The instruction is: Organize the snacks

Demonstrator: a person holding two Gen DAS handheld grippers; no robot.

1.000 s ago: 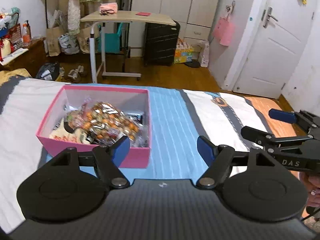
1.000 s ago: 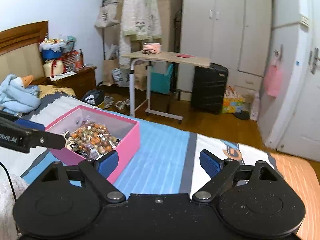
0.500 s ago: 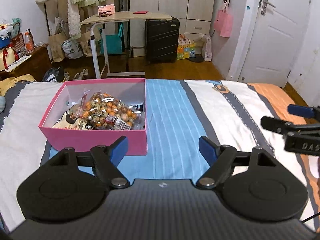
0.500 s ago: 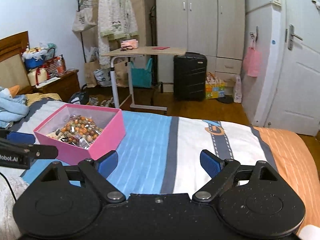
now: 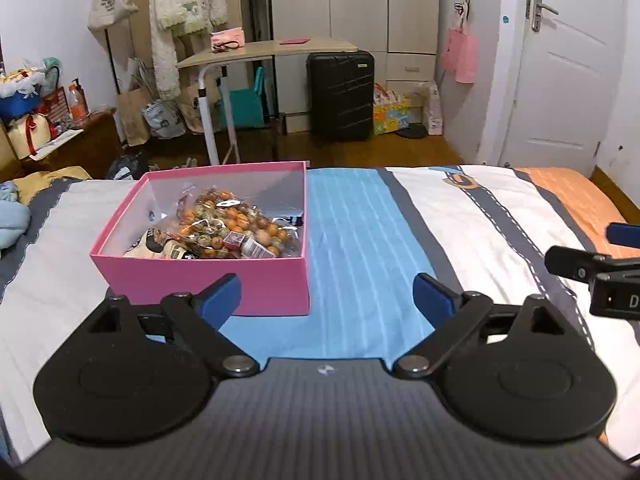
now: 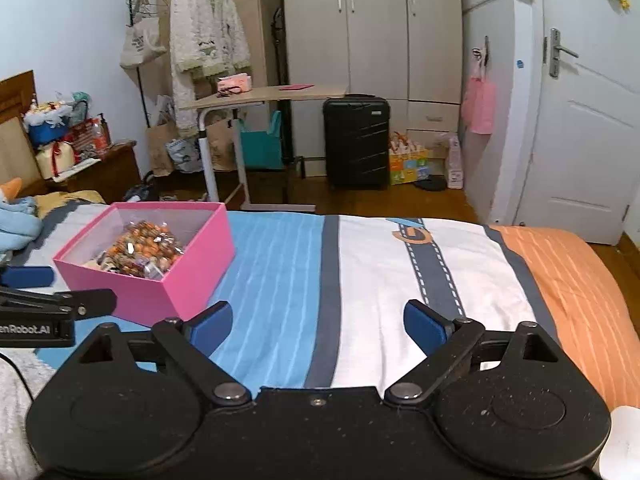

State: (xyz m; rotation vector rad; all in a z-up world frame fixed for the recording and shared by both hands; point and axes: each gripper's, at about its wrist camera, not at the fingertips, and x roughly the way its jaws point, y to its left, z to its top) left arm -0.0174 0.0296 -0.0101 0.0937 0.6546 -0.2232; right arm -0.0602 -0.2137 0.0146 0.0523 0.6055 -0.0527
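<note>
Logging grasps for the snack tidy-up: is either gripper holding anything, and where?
Nothing is held: left gripper and right gripper are both open, empty.

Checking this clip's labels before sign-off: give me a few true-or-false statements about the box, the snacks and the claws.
1. The pink box sits on the bed. True.
2. The box is empty. False: snack bags lie inside it.
3. The left claw grips a snack bag. False: it is open, with nothing between its pads.
4. The right claw is open over the bedspread. True.
5. A lid covers the box. False: its top is open.
</note>
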